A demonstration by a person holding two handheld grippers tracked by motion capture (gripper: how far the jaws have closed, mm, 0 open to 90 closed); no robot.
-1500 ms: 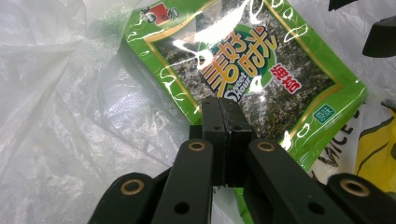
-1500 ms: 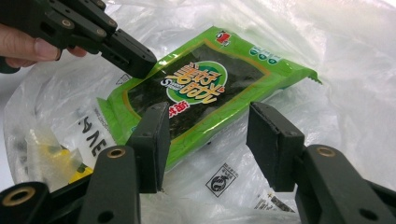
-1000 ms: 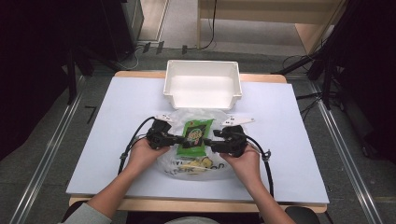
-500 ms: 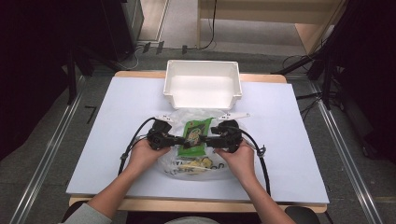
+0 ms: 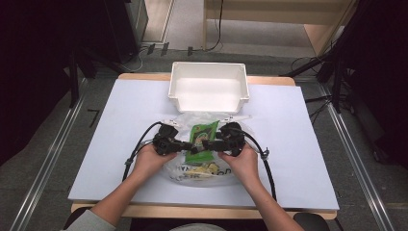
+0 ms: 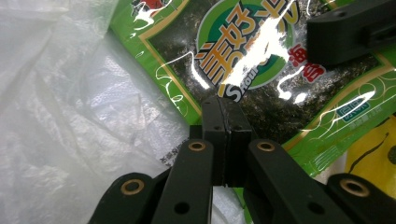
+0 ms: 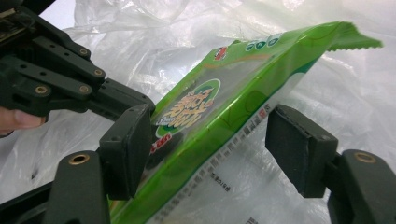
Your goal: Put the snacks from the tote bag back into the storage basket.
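Near the desk's (image 5: 96,144) front edge, the green snack packet (image 5: 201,139) lies on a clear plastic bag (image 5: 202,168). The left hand-held gripper (image 6: 223,116) is pressed together on the packet's edge. The right hand-held gripper (image 7: 210,149) is spread, straddling the packet.

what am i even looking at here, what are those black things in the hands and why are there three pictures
A person sits at a white table and holds a hand-operated black gripper in each hand, a sort of two-jaw tong with a camera on it. One picture is from a camera overhead; the other two look along each gripper's own jaws.

On the table are an empty white bin and a clear plastic bag with a green snack packet on it.

The left gripper has its jaws pressed together at the packet's edge; whether it pinches the packet or the bag film, I cannot tell. The right gripper is open, its jaws either side of the packet.
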